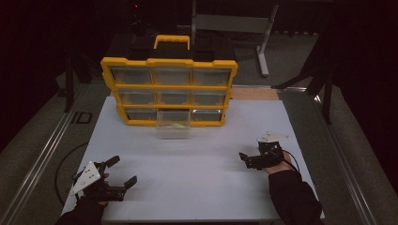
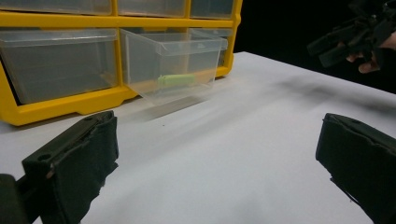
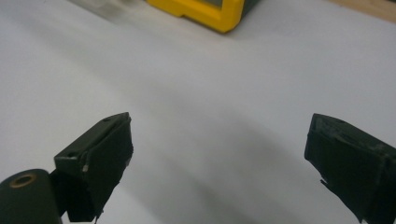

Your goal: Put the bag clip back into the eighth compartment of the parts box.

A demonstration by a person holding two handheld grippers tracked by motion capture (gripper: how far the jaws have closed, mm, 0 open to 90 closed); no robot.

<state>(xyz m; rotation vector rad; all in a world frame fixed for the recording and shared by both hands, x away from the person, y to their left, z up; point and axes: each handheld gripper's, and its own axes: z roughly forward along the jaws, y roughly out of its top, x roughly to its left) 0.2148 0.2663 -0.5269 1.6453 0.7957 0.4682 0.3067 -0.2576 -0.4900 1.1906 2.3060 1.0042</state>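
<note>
A yellow organizer [image 1: 169, 62] with clear drawers stands at the back middle of the white table [image 1: 197, 164]. Its bottom middle drawer [image 1: 173, 129] sticks out toward me, and a small green piece [image 1: 176, 125] lies inside it. The left gripper view shows that drawer [image 2: 187, 46] and the green piece [image 2: 176, 80] ahead. My left gripper [image 1: 123, 170] [image 2: 218, 123] rests open near the table's front left, holding nothing. My right gripper [image 1: 245, 160] [image 3: 220, 123] is open and holds nothing at the right side, and it appears far off in the left gripper view [image 2: 348, 39].
The organizer's yellow corner [image 3: 210, 11] lies ahead of the right gripper. Bare white tabletop [image 1: 187, 159] spreads between the two grippers and the drawer. A metal frame [image 1: 234, 23] stands behind the table in the dark, and a rail [image 1: 42, 150] runs along the left.
</note>
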